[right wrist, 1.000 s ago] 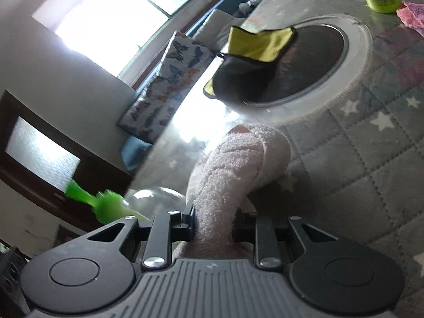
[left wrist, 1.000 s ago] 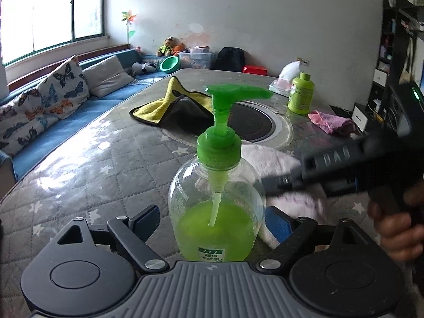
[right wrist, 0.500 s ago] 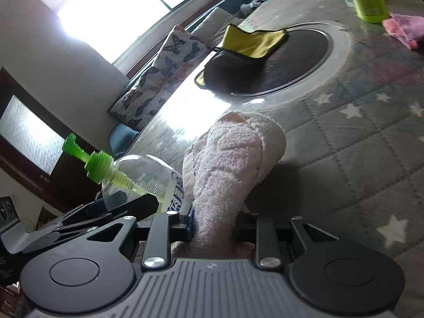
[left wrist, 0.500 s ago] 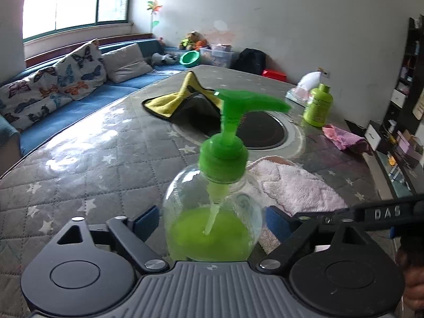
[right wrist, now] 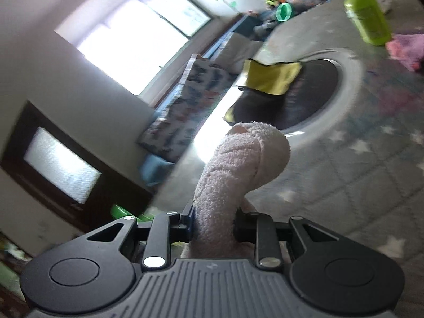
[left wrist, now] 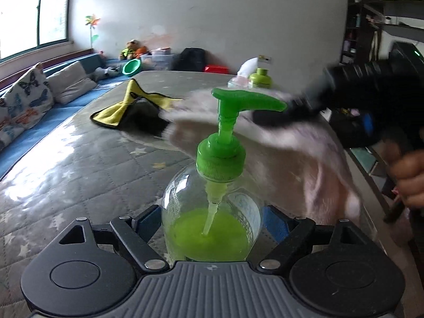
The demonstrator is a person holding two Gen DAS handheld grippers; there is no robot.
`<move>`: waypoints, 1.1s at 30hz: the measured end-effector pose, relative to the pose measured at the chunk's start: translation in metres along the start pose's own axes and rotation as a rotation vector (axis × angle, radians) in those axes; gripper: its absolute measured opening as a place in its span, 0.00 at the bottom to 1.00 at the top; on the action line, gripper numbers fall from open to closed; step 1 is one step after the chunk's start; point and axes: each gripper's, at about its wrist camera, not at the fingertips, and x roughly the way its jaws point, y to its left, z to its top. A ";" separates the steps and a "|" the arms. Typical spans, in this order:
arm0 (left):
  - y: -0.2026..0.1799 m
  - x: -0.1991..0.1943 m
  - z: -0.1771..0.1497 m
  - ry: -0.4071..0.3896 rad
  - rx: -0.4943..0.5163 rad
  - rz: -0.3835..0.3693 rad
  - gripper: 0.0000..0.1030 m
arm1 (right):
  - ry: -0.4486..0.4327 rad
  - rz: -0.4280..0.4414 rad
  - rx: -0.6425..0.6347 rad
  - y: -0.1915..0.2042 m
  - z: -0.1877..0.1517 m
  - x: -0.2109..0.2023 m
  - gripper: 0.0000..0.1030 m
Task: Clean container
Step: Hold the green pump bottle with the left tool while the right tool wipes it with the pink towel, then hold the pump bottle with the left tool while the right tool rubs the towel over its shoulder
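The left gripper (left wrist: 212, 220) fingers are closing on the clear pump bottle (left wrist: 212, 212) of green liquid between them; its label is too blurred to read. The right gripper (right wrist: 213, 222) is clamped on a pink towel (right wrist: 238, 175) lifted above the grey star-quilted desk (left wrist: 79, 164). Farther off lie a yellow cloth (left wrist: 127, 108), a green bottle (right wrist: 368, 16) and a blue sofa (left wrist: 39, 116).
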 end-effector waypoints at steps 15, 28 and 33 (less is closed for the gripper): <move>0.003 0.001 -0.002 -0.009 -0.017 -0.020 0.84 | 0.072 0.021 0.160 -0.040 -0.009 0.052 0.24; 0.004 -0.027 -0.003 -0.028 -0.167 0.063 0.92 | 0.119 -0.124 -0.027 -0.021 -0.042 0.039 0.24; -0.005 -0.026 -0.002 -0.026 -0.141 0.087 0.81 | 0.131 -0.173 -0.135 -0.002 -0.063 0.026 0.24</move>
